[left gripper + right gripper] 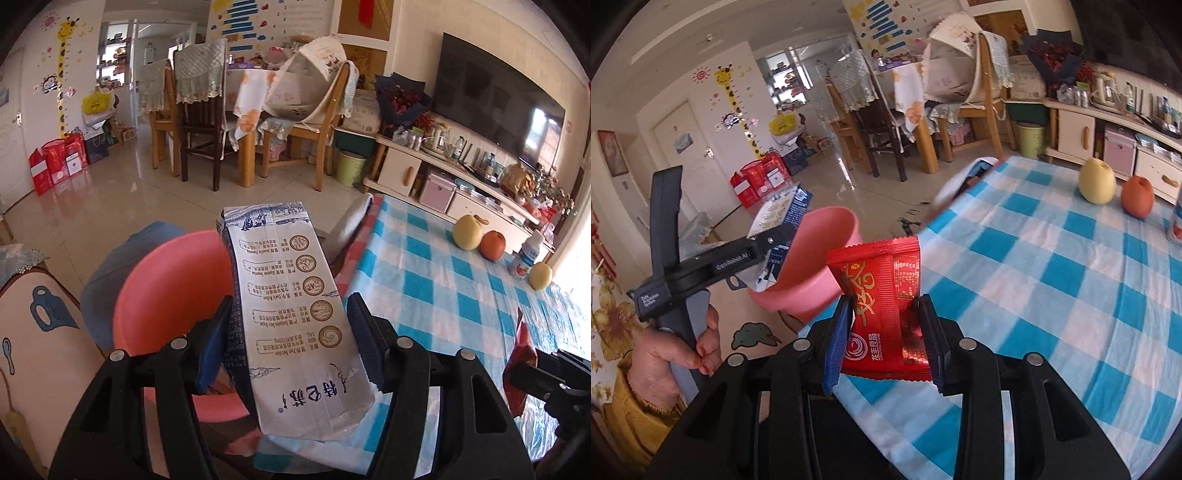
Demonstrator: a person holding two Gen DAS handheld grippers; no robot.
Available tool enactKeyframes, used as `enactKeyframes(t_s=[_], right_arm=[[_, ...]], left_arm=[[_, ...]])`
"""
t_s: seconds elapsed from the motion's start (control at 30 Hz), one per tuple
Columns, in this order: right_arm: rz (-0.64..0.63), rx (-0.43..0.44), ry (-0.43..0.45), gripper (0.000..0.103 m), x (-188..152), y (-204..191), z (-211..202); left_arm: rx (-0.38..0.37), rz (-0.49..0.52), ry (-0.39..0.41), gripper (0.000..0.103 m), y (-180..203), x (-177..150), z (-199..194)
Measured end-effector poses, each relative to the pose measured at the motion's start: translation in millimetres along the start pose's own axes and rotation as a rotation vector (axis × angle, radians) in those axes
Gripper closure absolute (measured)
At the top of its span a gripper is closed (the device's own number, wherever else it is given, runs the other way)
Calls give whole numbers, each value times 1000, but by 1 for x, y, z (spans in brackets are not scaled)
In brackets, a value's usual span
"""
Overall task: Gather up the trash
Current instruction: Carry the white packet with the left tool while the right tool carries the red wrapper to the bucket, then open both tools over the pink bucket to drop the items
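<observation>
Carton (295, 317) is sitting clenched in the left tool (291, 343), both pads pressing its long sides, printed face up, top end pointing away over the pink bin (166, 295). Right wrist view is showing the same left tool (772, 240) gripping the carton (783, 214) right at the rim of the bin (827, 258), with a hand (665, 365) in a yellow sleeve wrapping the handle. Cannot tell if the carton is touching the bin.

Right tool (884, 332) is pinching a red snack wrapper (882, 306), jaws narrow, wrapper standing up between the pads and crumpling slightly at the grip. Wrapper is hanging over the near-left edge of the counter (1052, 277), beside the bin. Left wrist view is catching that wrapper (521, 354) at its right edge.

Counter is wearing a blue-and-white checked cloth. Still lying on it at the far side: a yellow pear (1097, 181), an orange-red fruit (1137, 195), a small bottle (526, 254) and another yellow fruit (540, 275).
</observation>
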State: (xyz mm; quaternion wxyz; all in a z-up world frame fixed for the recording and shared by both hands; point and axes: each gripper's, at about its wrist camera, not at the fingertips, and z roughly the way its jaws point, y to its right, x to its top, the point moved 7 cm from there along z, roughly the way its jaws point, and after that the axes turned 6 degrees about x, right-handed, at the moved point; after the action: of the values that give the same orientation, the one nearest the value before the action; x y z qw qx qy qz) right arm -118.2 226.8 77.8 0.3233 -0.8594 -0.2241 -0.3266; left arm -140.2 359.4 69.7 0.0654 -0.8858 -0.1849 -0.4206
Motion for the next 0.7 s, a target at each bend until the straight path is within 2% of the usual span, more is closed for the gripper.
enactKeyframes(t_s=[0.3, 0.47, 0.6, 0.67, 0.7], right_arm=[[-92, 122, -19, 64, 62, -71, 80], [-122, 133, -48, 64, 73, -89, 123], [-93, 115, -66, 64, 72, -88, 149], [-73, 109, -54, 52, 68, -82, 149], [-67, 90, -47, 35, 66, -78, 149]], left_arm=[[28, -69, -32, 40, -55, 8, 36], [37, -90, -56, 40, -73, 7, 59], [25, -97, -106, 40, -82, -4, 80], [20, -99, -117, 37, -84, -10, 85], [15, -97, -119, 32, -84, -13, 85]])
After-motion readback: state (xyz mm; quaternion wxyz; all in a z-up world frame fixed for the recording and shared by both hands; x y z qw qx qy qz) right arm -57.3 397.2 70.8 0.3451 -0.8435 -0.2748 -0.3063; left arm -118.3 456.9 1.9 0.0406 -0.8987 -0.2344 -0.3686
